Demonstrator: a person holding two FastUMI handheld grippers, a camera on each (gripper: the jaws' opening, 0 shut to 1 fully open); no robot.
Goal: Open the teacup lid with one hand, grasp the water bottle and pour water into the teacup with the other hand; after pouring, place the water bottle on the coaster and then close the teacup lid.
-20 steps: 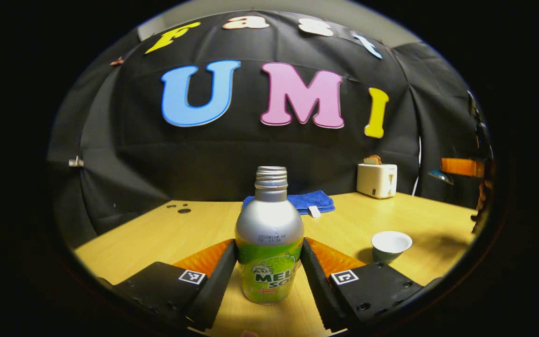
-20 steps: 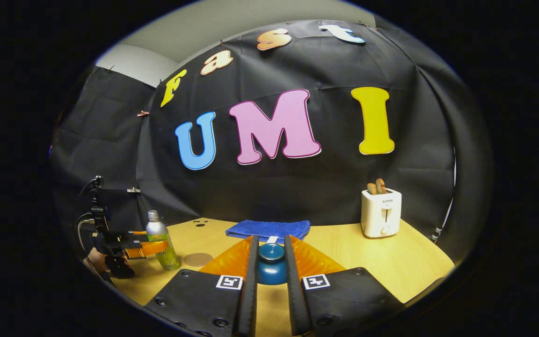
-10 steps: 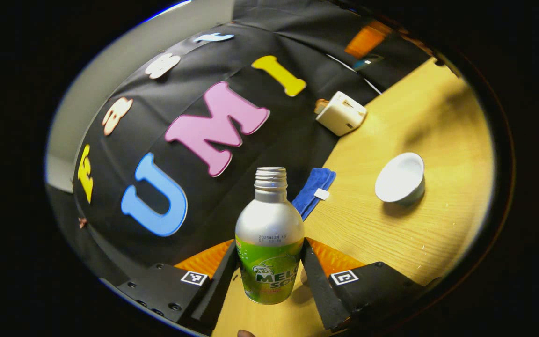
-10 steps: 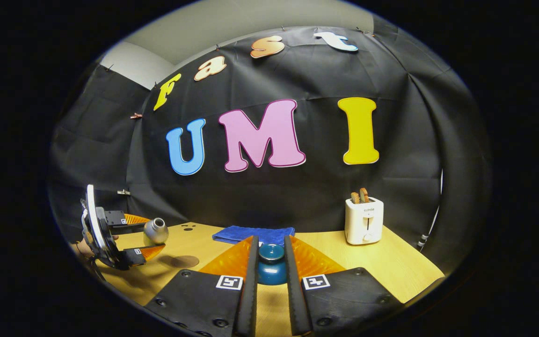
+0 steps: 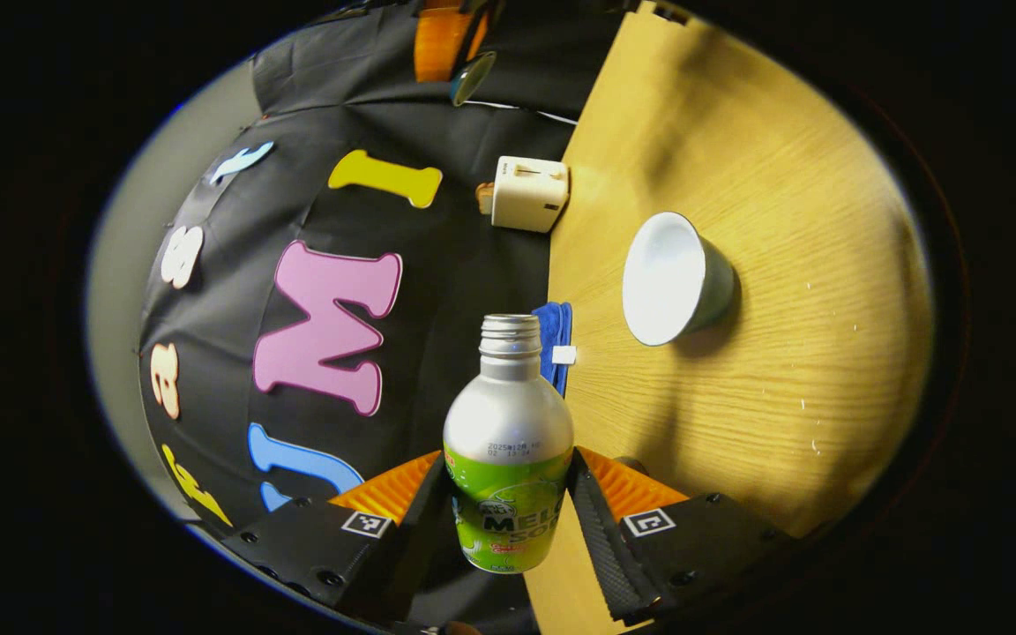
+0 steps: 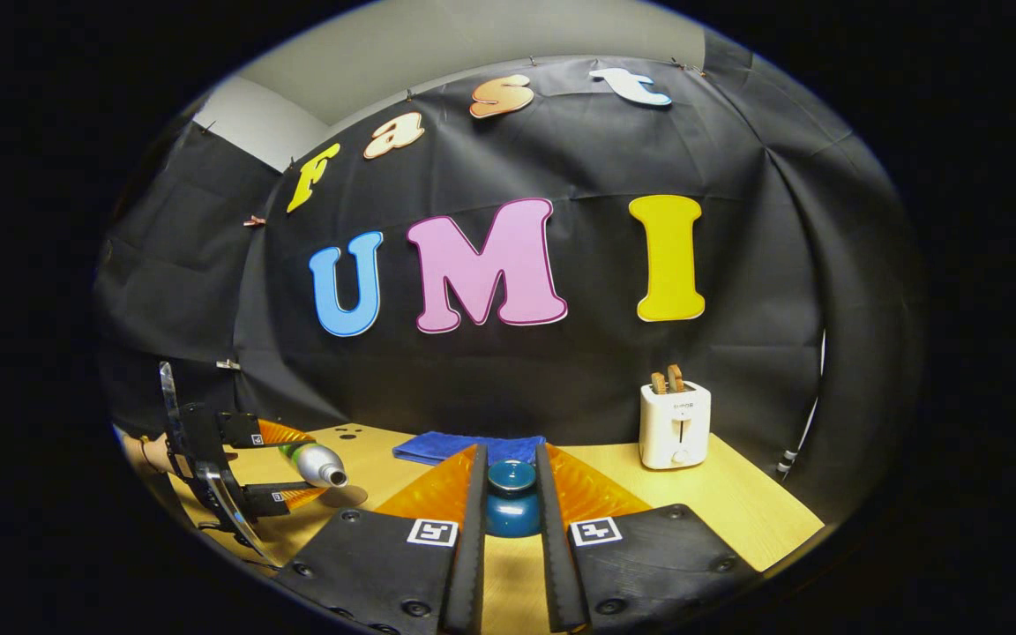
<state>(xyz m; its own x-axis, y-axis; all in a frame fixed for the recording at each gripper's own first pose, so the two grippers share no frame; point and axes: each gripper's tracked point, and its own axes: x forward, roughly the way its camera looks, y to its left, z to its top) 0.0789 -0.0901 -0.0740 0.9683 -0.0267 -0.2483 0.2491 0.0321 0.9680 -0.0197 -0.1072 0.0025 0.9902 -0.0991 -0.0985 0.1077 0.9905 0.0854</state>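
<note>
- Table (image 5: 781, 370): wooden; teacup, toaster (image 5: 530, 192) and blue cloth (image 5: 554, 339) are carried on it, and in the left gripper view it is seen rolled on its side.
- Left gripper (image 5: 508, 520): jaws are clamped on the lower body of the water bottle (image 5: 508, 459); bottle is lifted clear of the table.
- Bottle axis: lying roughly level in the right gripper view (image 6: 314, 460), open uncapped neck pointed toward the cup side. No stream of water can be made out.
- Key relation: teacup (image 5: 671, 278) sits ahead of the neck and off to one side, apart from it; the mouth is judged not yet over the bowl, so a shift across is needed before pouring.
- Teacup: uncovered, white interior; whether any water is in it cannot be told.
- Right gripper (image 6: 511, 520): jaws are closed on the blue lid (image 6: 512, 503), held off the cup.
</note>
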